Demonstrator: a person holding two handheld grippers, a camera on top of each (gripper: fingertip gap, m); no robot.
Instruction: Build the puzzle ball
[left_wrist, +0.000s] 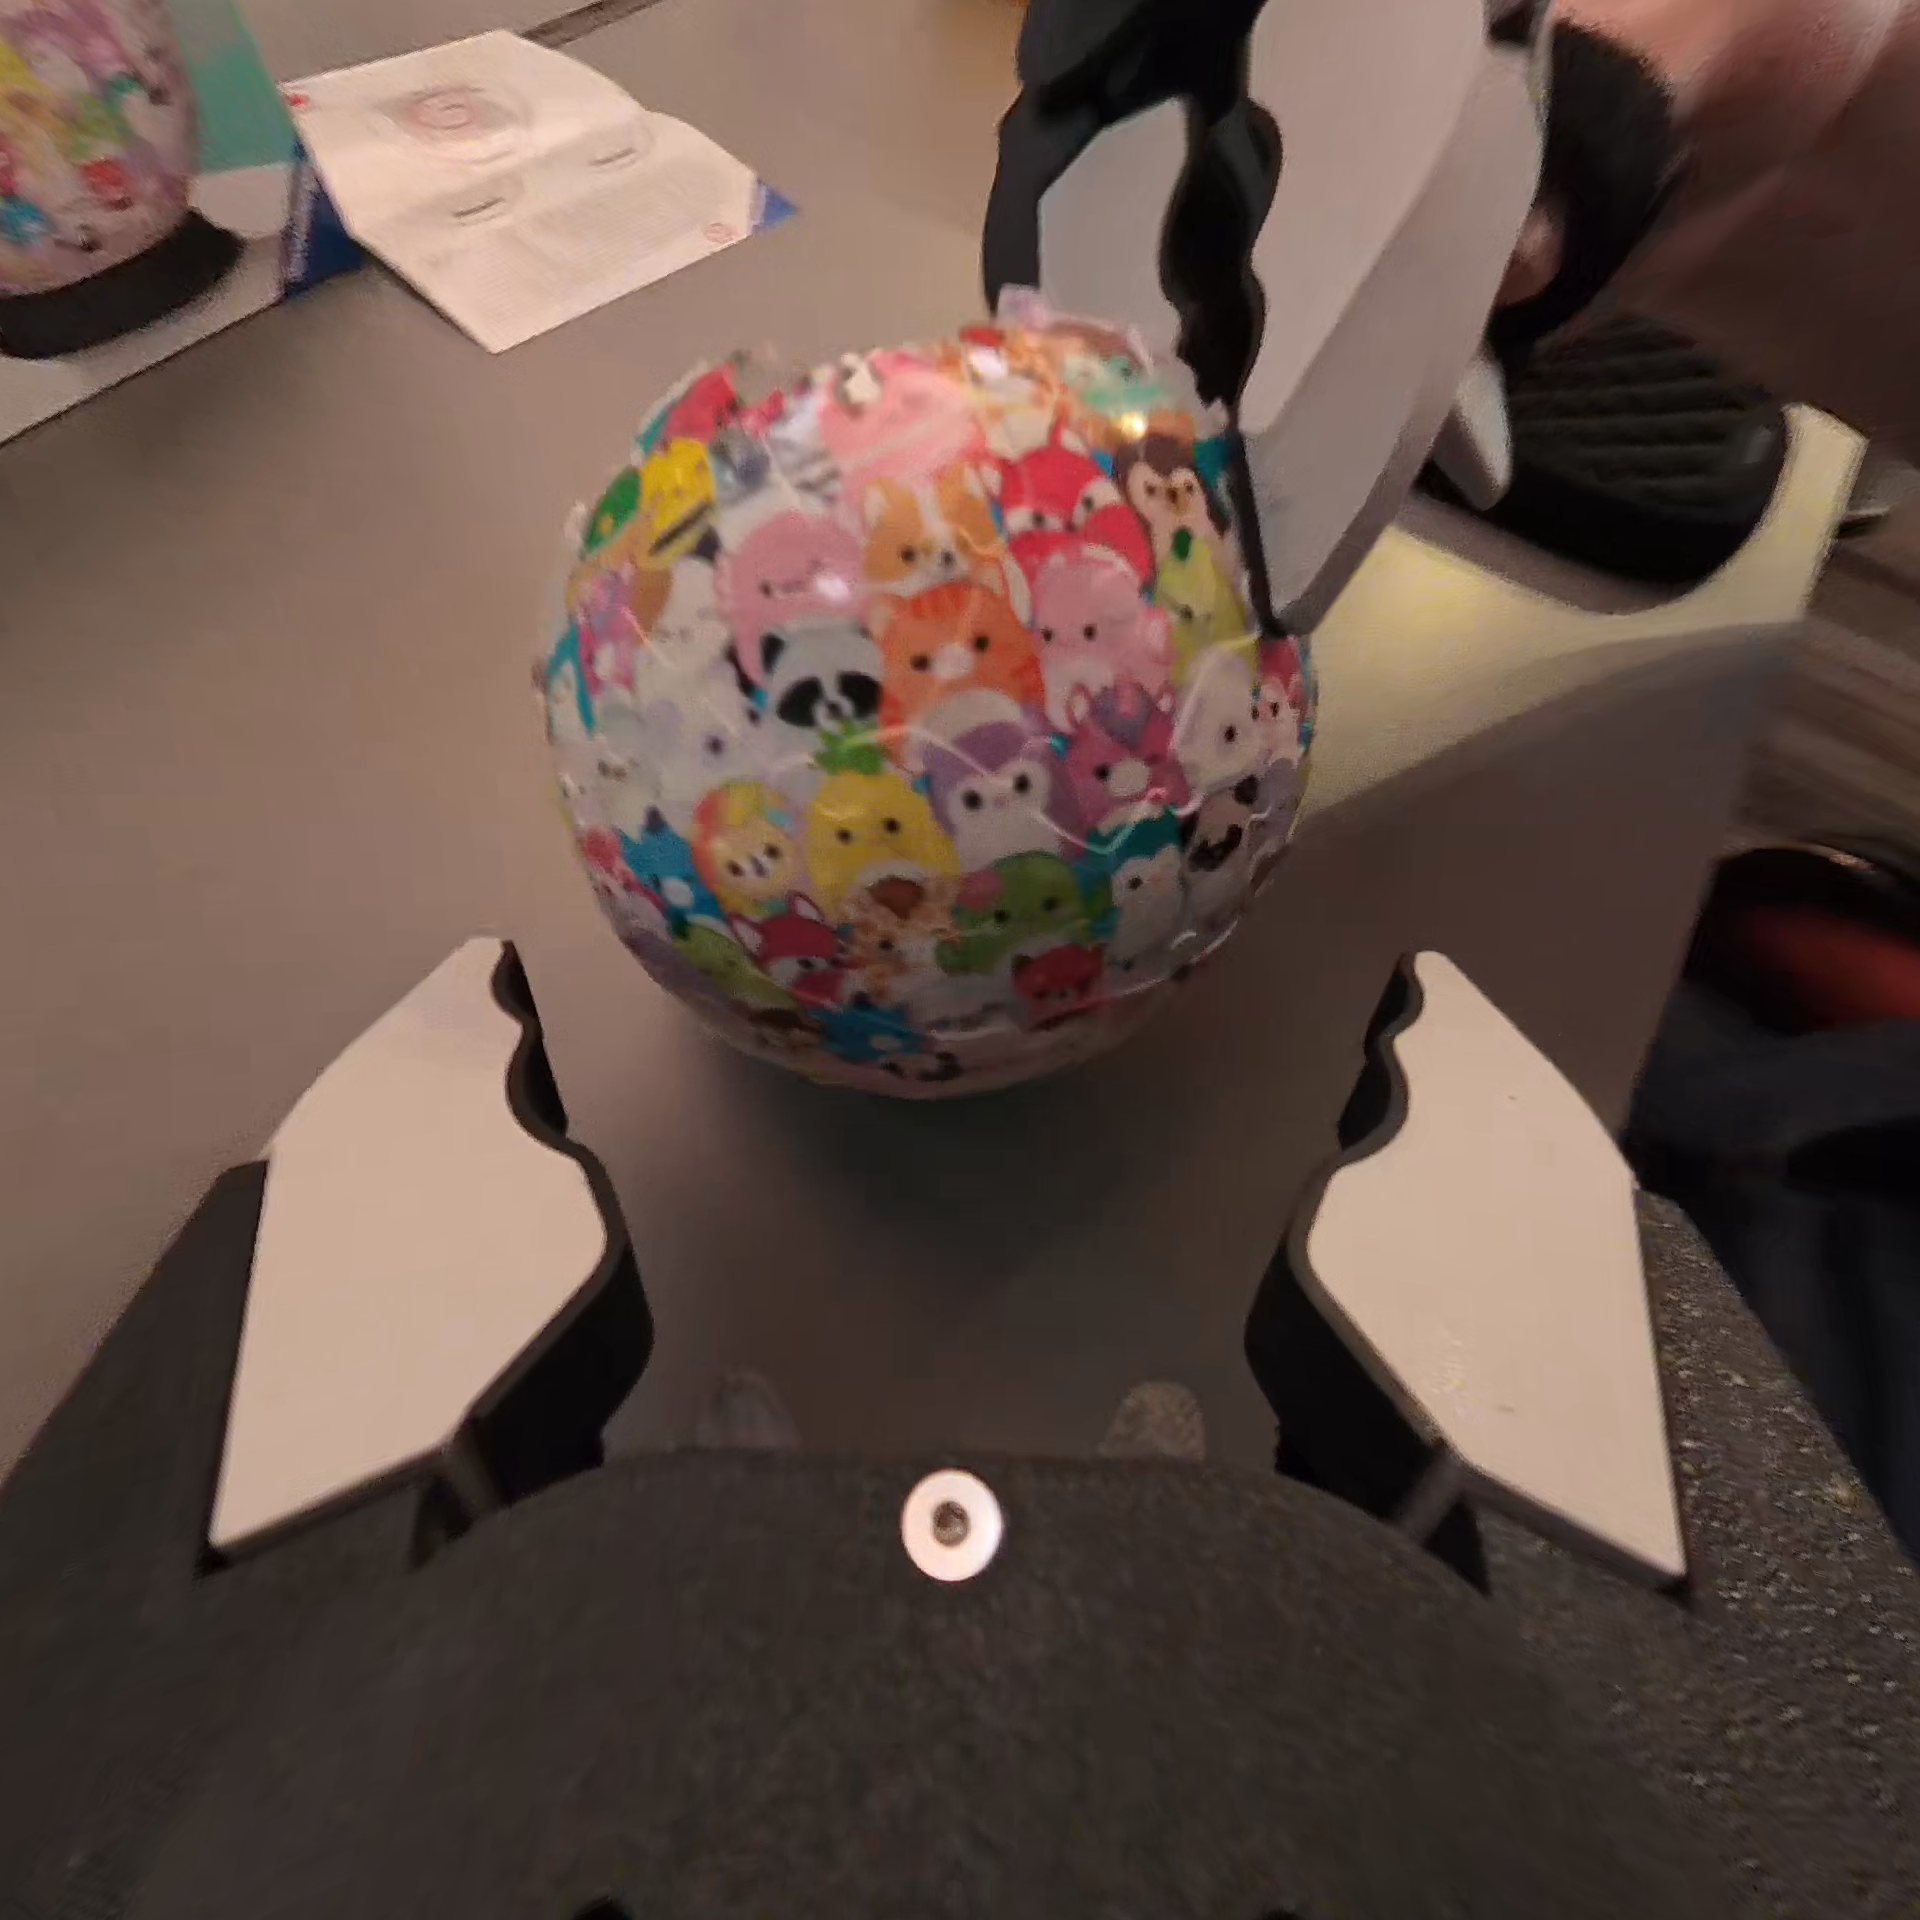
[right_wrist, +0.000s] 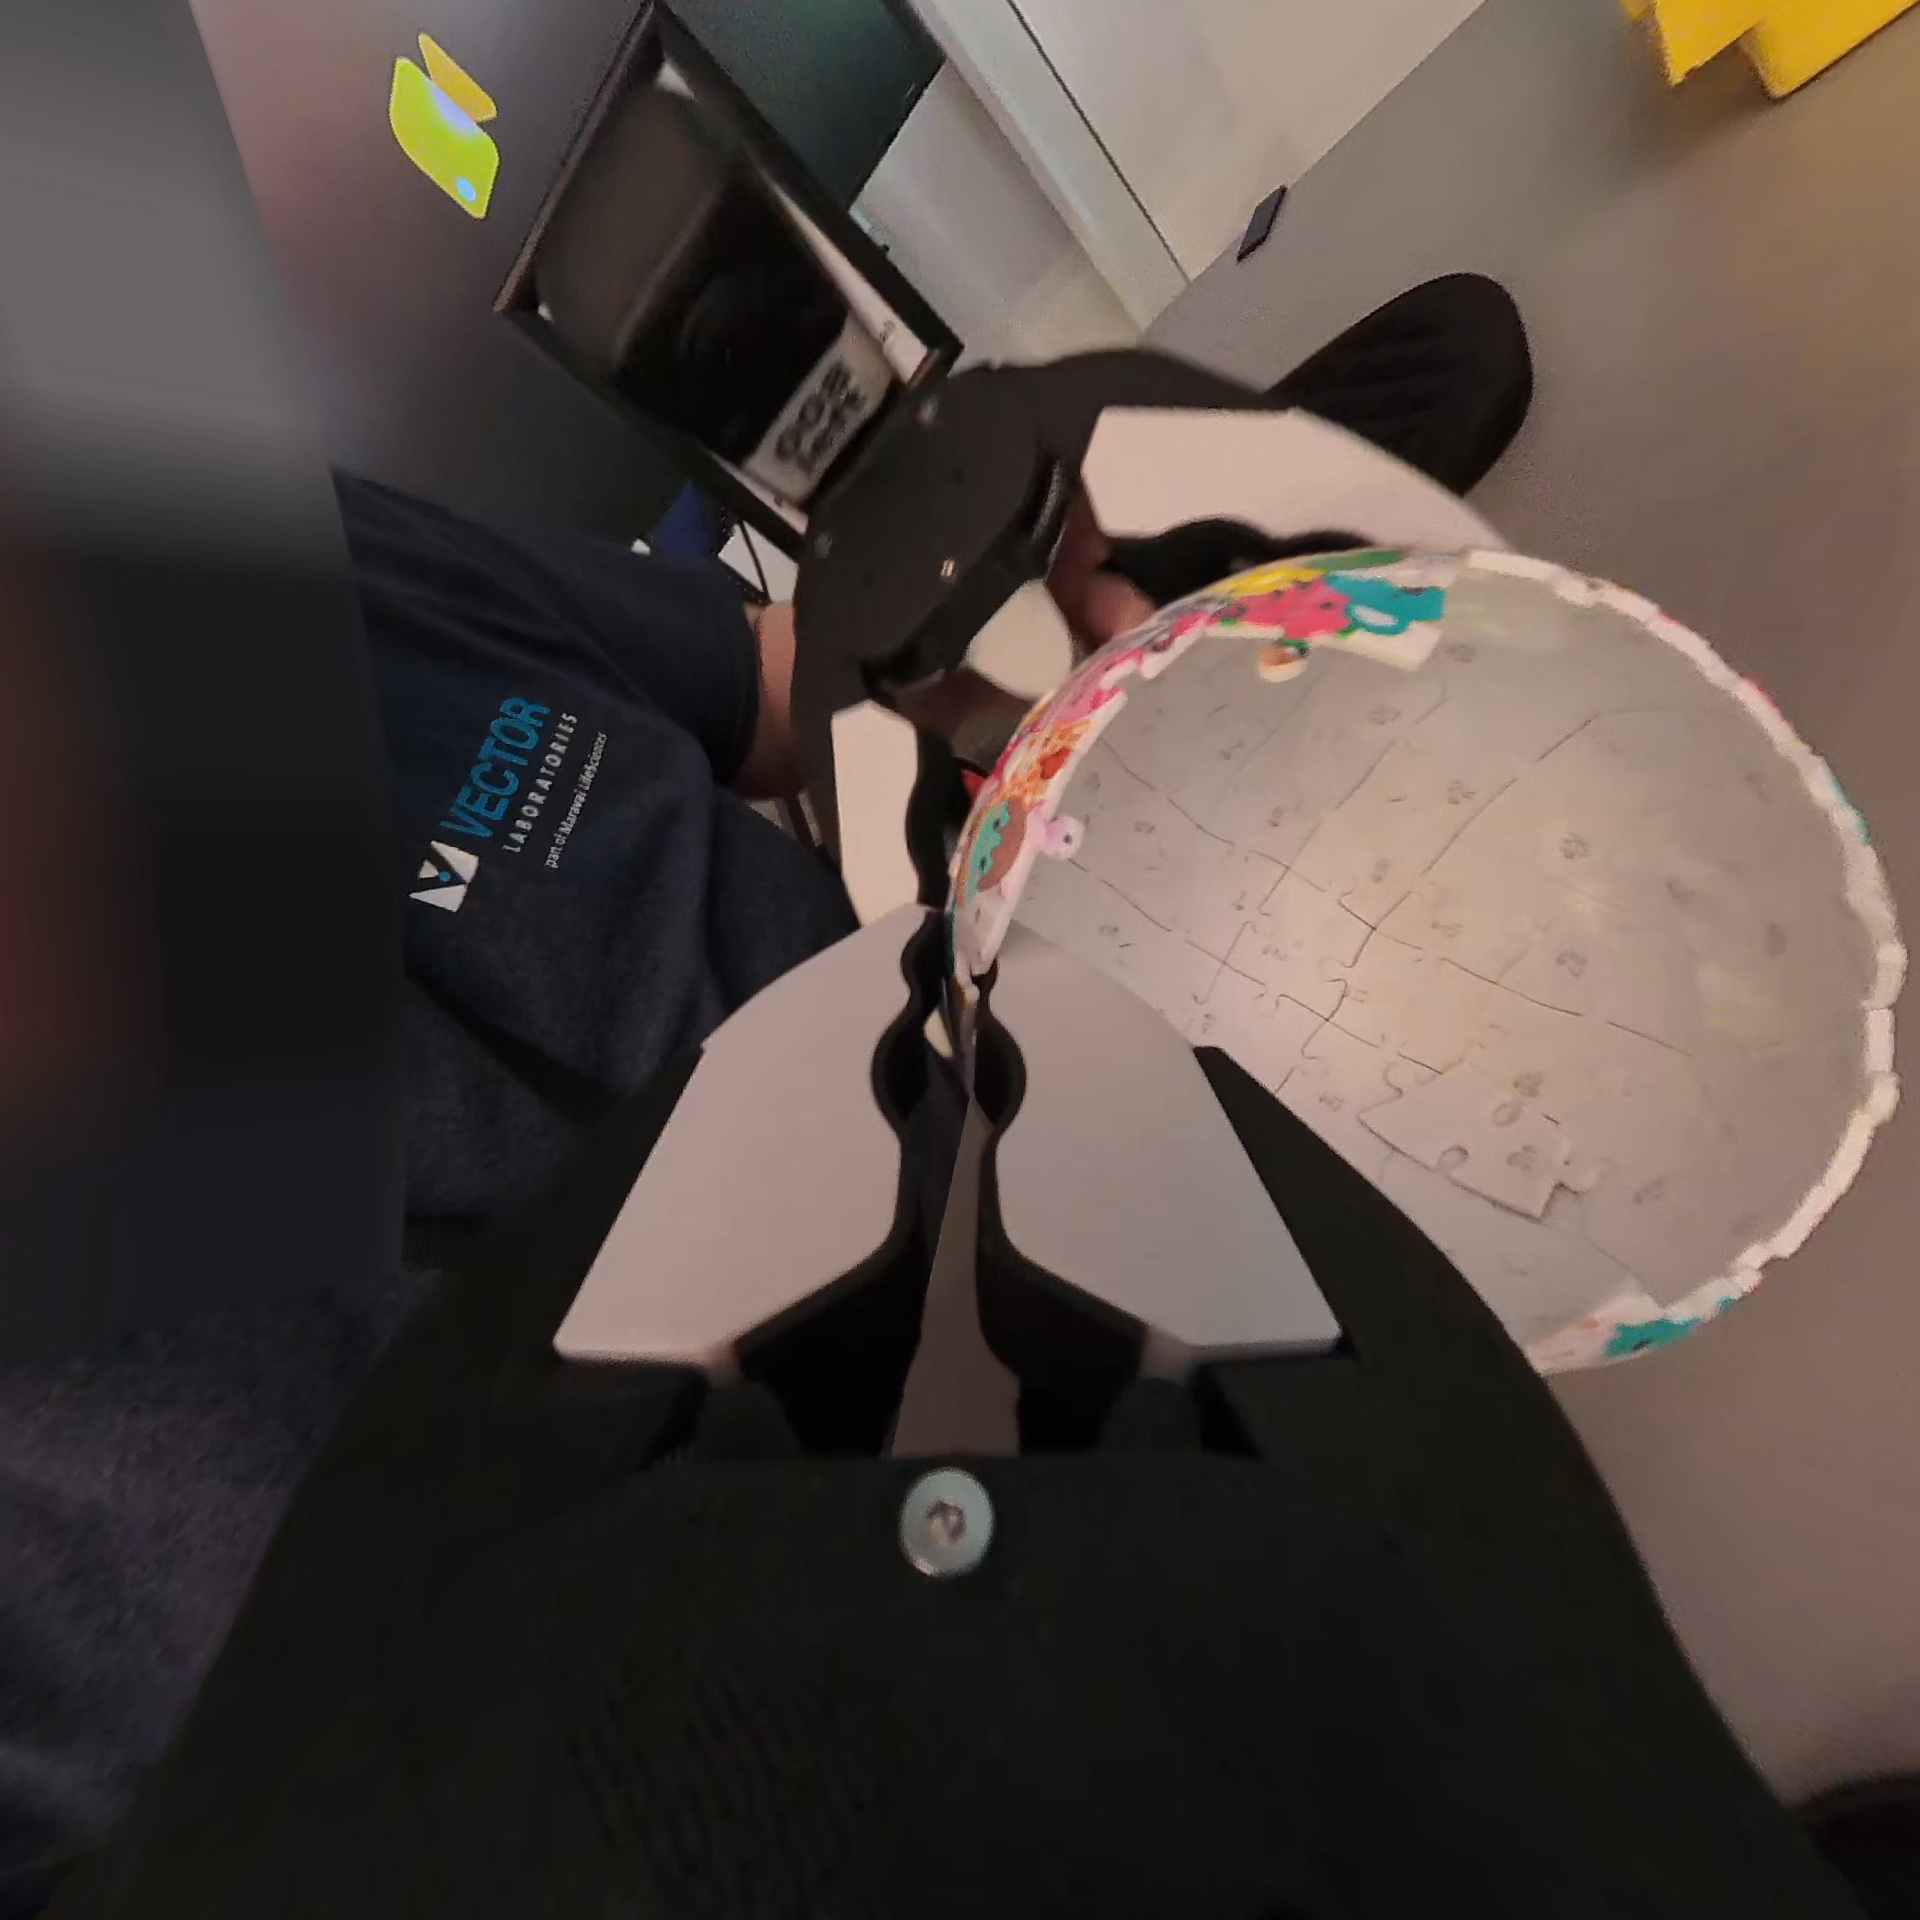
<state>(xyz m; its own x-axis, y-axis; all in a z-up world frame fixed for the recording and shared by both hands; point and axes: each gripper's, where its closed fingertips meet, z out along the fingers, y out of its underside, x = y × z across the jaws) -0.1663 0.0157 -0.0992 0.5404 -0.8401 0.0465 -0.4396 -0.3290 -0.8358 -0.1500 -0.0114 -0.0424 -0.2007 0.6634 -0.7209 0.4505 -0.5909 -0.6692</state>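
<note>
Left wrist cam: low over the worktop (left_wrist: 260, 727), facing forward, puzzle ball (left_wrist: 925, 707) close ahead, centred. Right wrist cam: above, rolled sideways, looking straight into the ball's open shell (right_wrist: 1455, 935) (very close). Shared: the ball, and each cam sees the other gripper.

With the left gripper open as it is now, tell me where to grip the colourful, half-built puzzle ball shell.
Probably take the colourful puzzle ball shell across its widest middle, coming in level from the near side. The left gripper already faces it open, and the right gripper pinches the open rim, so the top is taken.
</note>
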